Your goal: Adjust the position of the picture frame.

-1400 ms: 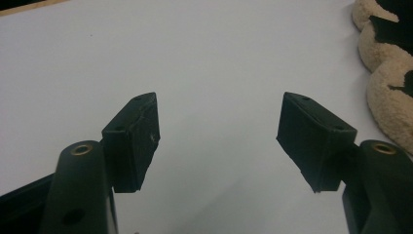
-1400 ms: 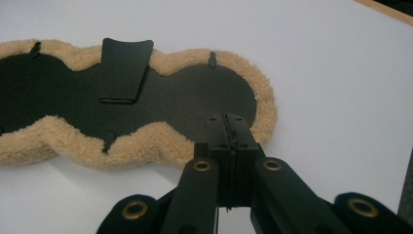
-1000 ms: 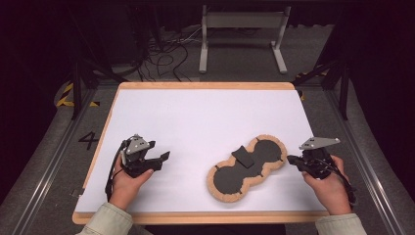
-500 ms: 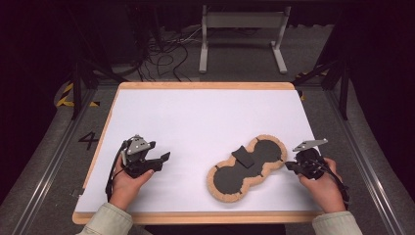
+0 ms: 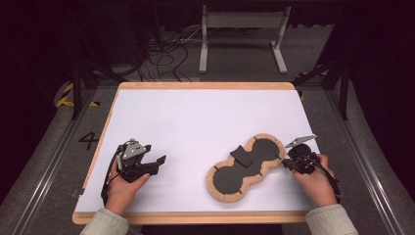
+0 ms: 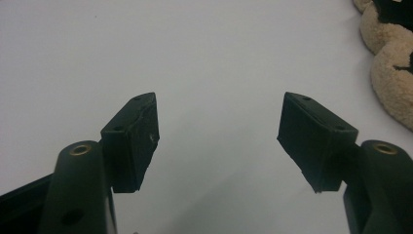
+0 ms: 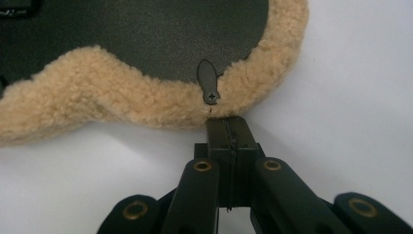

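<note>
Peanut-shaped pad [image 5: 247, 169]: black face, tan fleece border. White tabletop [image 5: 195, 127], light wood edge. Black grippers [image 5: 155, 163] [image 5: 285, 162].

One number can be read: a dark "4" [image 5: 88, 140] on the grey floor [image 5: 58, 161], at about 9 o'clock from the table [image 5: 195, 85], just off its left edge. Yellow & black stripe mark [image 5: 66, 95] on the floor at about 10 o'clock, no words on it. No other text, label or brand can be read.
</note>
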Available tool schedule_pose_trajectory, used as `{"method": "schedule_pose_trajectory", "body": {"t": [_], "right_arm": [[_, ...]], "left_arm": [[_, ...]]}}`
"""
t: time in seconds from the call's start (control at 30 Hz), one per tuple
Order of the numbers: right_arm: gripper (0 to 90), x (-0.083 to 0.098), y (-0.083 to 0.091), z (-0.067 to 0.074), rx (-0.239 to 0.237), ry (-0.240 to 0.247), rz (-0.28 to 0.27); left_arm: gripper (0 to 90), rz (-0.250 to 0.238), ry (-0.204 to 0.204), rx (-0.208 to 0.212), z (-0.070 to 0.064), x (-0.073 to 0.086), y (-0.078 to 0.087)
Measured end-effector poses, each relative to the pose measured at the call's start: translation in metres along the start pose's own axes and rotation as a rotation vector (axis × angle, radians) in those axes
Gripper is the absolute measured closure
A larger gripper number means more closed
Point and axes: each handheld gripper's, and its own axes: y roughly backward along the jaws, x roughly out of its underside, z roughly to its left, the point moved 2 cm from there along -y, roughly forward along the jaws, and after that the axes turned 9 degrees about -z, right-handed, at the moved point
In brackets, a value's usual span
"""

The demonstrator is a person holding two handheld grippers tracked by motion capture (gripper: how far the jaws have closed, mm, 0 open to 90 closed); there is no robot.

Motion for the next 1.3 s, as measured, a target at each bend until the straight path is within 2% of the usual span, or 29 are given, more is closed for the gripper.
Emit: {"method": "schedule_pose_trajectory", "body": {"t": [0.07,0.13,0.27,0.43,0.53,0.67,1.07,1.13,1.3], "right_arm": [[90.0,-0.003,-0.003,0.0,0.003,-0.001,-0.003],[90.0,-0.015,-0.012,0.002,0.025,0.012,-0.013],[90.0,-0.028,-0.024,0.002,0.025,0.012,-0.027],[90.0,-0.042,-0.037,0.001,0.007,0.008,-0.039],[90.0,-0.056,-0.047,0.002,0.001,0.039,-0.02],[90.0,-0.069,-0.056,0.004,-0.012,0.047,-0.016],[90.0,-0.097,-0.081,0.012,-0.061,0.033,-0.059],[90.0,-0.101,-0.084,0.015,-0.058,0.04,-0.06],[90.0,-0.112,-0.093,0.023,-0.069,0.051,-0.068]], "left_arm": [[32.0,0.0,0.003,-0.002,0.0,0.001,0.0],[32.0,0.004,0.003,-0.006,-0.001,0.002,0.001],[32.0,0.006,0.005,-0.008,-0.002,0.003,0.001],[32.0,0.016,0.003,-0.002,-0.004,0.003,-0.001],[32.0,0.022,-0.001,0.007,-0.006,0.004,-0.005],[32.0,0.025,-0.021,0.023,-0.011,0.003,-0.009],[32.0,0.03,-0.009,0.029,-0.012,0.005,-0.008],[32.0,0.031,-0.017,0.029,-0.011,0.006,-0.007],[32.3,0.032,-0.007,0.023,-0.012,0.008,-0.005]]}}
